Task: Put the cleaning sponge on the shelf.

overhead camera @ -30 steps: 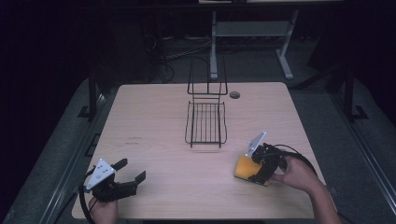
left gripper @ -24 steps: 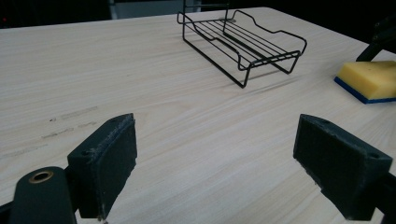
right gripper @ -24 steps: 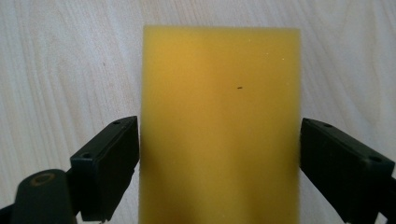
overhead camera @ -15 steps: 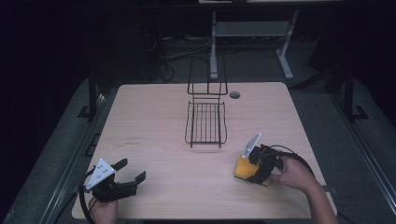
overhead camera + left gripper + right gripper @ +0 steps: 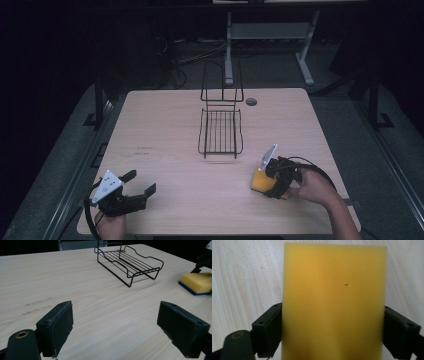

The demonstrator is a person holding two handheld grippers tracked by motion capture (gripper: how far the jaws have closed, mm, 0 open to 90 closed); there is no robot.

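Table (image 5: 165,125), wire rack (image 5: 220,131), two grippers, one sponge (image 5: 259,179).
Rack sits mid-table; left gripper (image 5: 140,183) rests near-left, jaws spread, empty; right gripper (image 5: 332,325) flanks the yellow sponge lying near-right, both jaws touching its sides.

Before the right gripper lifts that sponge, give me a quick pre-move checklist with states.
1. Sponge between the right gripper's jaws: ok, one jaw at each side edge.
2. Jaws pressing the sponge firmly: cannot tell, they meet its edges but no squeeze shows.
3. Sponge flat on the table: ok, yellow side up, blue layer underneath in the left gripper view.
4. Left gripper out of the way: ok, open, holding nothing, at the near left corner.
5. Wire rack apart from the sponge: ok, bare table between them.
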